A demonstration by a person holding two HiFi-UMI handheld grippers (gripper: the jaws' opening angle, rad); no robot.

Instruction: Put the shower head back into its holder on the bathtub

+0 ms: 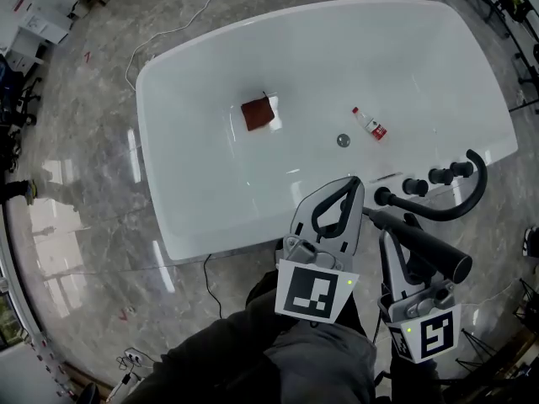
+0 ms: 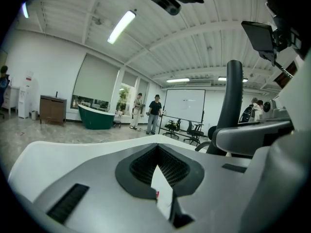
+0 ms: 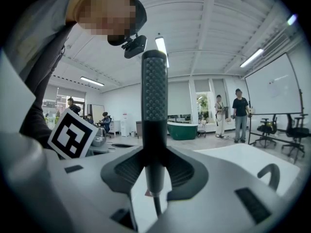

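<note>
Right gripper (image 3: 151, 171) clamps dimpled black cylindrical shower head (image 3: 154, 91).

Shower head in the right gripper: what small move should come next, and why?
Probably ease the shower head forward toward the row of black fittings on the bathtub rim. The right gripper is shut on its handle, on the near side of those fittings. I can't yet tell which fitting is the holder.

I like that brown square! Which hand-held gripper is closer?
Left. The left hand-held gripper reaches the tub rim; the right hand-held gripper, holding the shower head, is farther from the brown square.
</note>
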